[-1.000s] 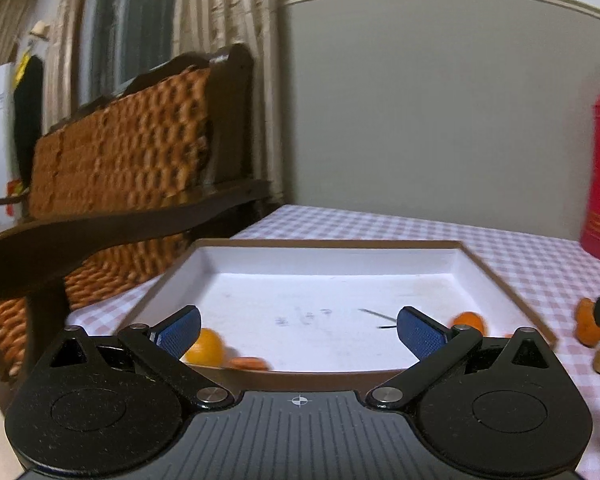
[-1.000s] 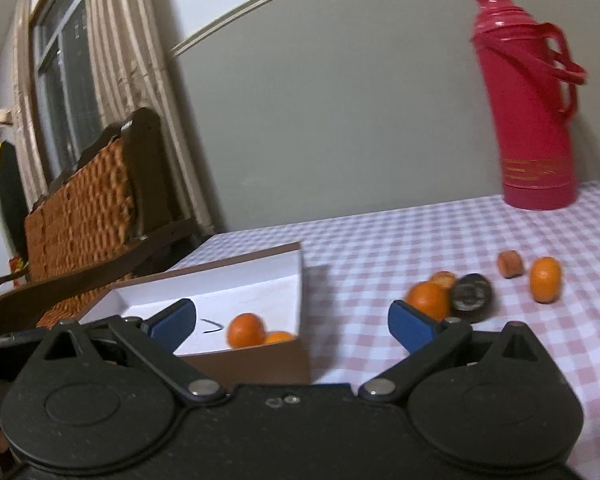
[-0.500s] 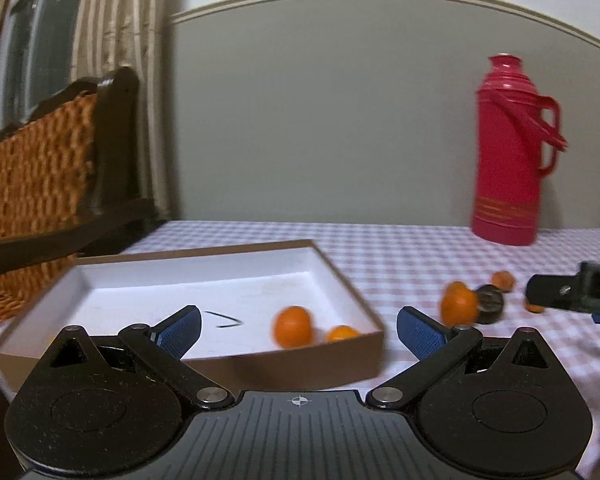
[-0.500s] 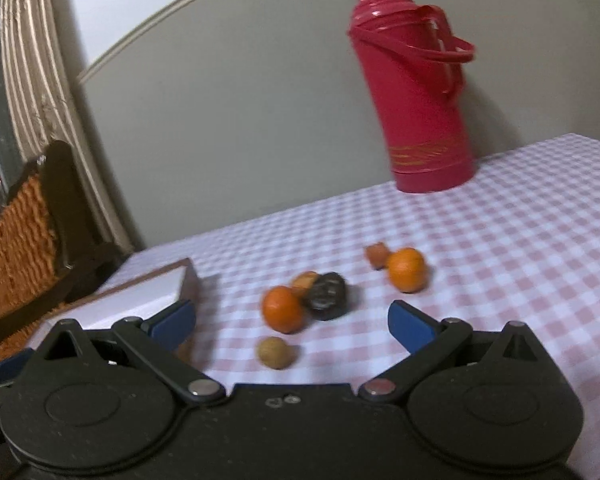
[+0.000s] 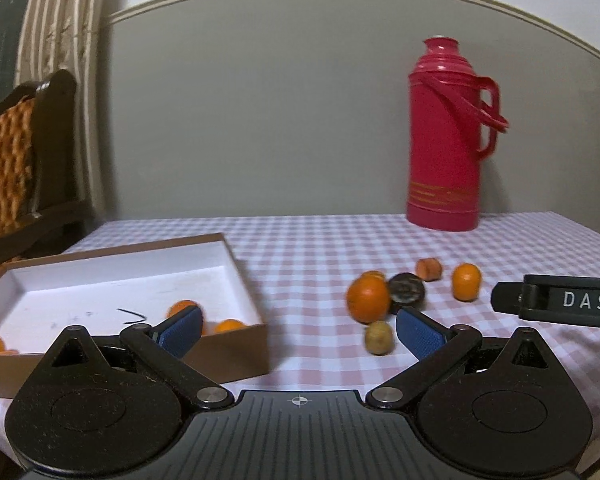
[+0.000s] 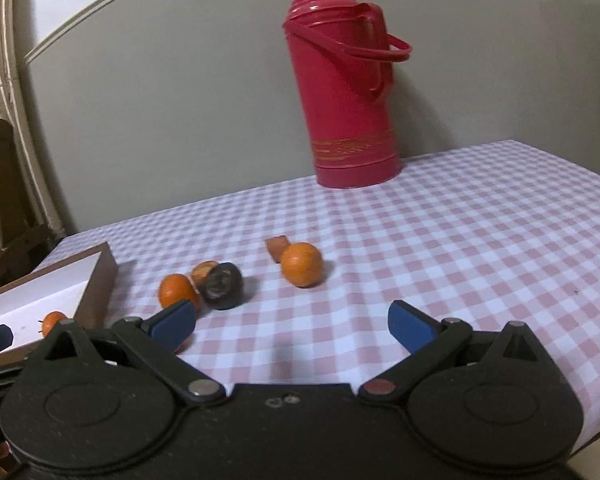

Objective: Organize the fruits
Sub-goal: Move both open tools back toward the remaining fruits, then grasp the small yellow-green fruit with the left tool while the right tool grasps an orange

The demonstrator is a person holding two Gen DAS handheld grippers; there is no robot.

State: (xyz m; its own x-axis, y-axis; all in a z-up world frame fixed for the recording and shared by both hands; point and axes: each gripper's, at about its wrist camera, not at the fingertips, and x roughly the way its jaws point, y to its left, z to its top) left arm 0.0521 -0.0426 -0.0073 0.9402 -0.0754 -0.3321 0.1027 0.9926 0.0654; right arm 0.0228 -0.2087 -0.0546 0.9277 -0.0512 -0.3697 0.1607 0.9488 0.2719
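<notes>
Checked pink-white cloth (image 6: 440, 240) covering table; grey wall (image 5: 260, 120) behind, red thermos (image 6: 346, 92) standing near it. Loose fruits (image 6: 302, 265) lying mid-table; others sitting in box (image 5: 236, 264) at left. Left gripper (image 5: 299, 330), right gripper (image 6: 290, 322) both hovering, jaws apart, holding nothing.

A grey wall (image 5: 280, 120) with a pale moulding backs the checked tabletop (image 5: 320, 240), striped curtain (image 5: 60, 40) and wooden chair (image 5: 52, 140) at left.
</notes>
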